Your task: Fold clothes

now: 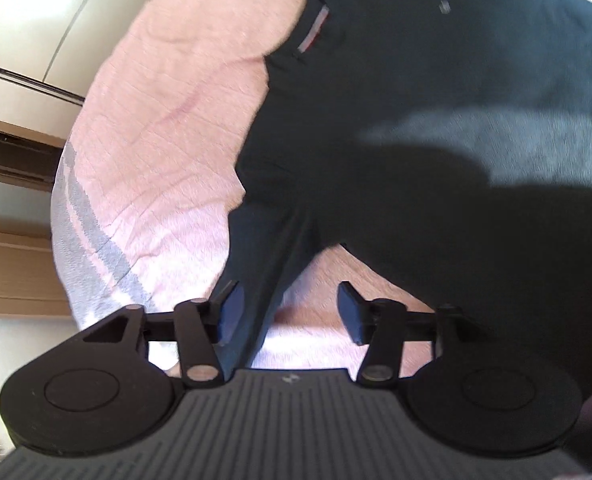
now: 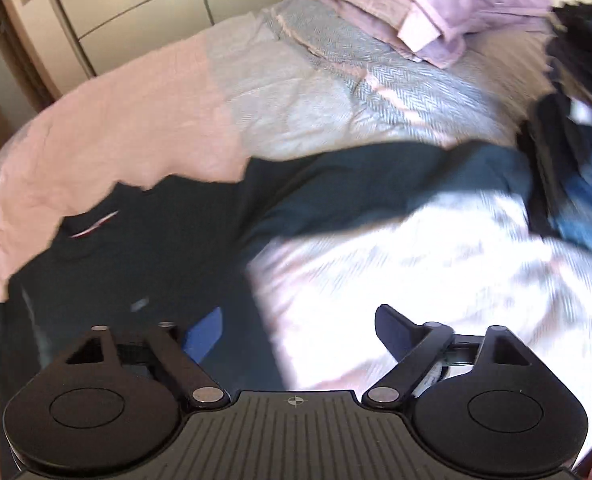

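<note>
One dark polo shirt (image 1: pixel 416 80), spread mostly flat across pink bedspread (image 1: pixel 168 120), sleeve (image 2: pixel 376 184) flung outward, no fold yet visible. Both grippers gaping: left gripper (image 1: pixel 288 312) straddling hanging hem, unclamped; right gripper (image 2: pixel 300 332) empty. Unfolded heap (image 2: pixel 576 120) waiting beyond.

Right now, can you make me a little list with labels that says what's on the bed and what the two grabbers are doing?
surface: pink bedspread on a bed
main garment: dark polo shirt spread out on the bedspread, striped collar tape showing
left gripper: open, a strip of the shirt's fabric runs between its fingers
right gripper: open, over the shirt's edge, gripping nothing
also on bed: folded pink cloths at the far end; a pile of dark and blue clothes at the right
image quality: blurred
</note>
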The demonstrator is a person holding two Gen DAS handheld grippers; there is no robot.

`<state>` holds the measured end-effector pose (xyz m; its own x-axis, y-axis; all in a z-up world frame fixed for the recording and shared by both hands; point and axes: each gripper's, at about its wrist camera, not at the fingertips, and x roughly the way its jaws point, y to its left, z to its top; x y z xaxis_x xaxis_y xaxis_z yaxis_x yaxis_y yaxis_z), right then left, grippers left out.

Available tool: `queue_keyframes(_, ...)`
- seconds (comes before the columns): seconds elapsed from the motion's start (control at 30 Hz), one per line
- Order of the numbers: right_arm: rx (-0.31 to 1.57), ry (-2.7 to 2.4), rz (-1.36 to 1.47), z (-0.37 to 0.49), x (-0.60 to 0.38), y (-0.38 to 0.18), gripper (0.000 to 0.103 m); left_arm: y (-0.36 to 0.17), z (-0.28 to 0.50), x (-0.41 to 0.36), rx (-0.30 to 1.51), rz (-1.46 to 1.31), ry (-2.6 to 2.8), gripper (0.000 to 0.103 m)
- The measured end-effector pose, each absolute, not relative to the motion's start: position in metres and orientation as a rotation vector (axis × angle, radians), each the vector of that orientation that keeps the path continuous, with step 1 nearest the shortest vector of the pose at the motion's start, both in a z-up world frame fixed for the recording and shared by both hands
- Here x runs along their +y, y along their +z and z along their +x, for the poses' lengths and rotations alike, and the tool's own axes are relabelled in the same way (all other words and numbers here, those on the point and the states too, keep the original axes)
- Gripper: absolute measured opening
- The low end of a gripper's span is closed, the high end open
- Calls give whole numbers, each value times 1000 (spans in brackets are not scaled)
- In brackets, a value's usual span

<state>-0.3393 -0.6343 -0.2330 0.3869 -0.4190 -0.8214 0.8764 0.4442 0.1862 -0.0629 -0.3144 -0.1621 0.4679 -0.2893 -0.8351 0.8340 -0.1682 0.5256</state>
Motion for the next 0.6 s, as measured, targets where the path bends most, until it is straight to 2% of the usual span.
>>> queue_keyframes(0.03, 780, -924, 699, -334, -610, -224, 89, -159, -53, -307, 512, 1359, -1101, 60)
queue_keyframes(0.13, 758, -993, 703, -317, -537, -197, 95, -146, -21, -280, 525, 1199, -1194, 65)
queue_keyframes(0.27, 728, -1112, 690, -295, -438, -158, 96, -122, 21, -236, 594, 978, -1296, 77)
queue_keyframes(0.33, 714, -1124, 710, -282, -393, -140, 96, -106, 36, -214, 589, 895, -1332, 86)
queue_keyframes(0.6, 826, -1120, 589, -218, -288, -106, 97, -88, 57, -163, 567, 833, -1409, 91)
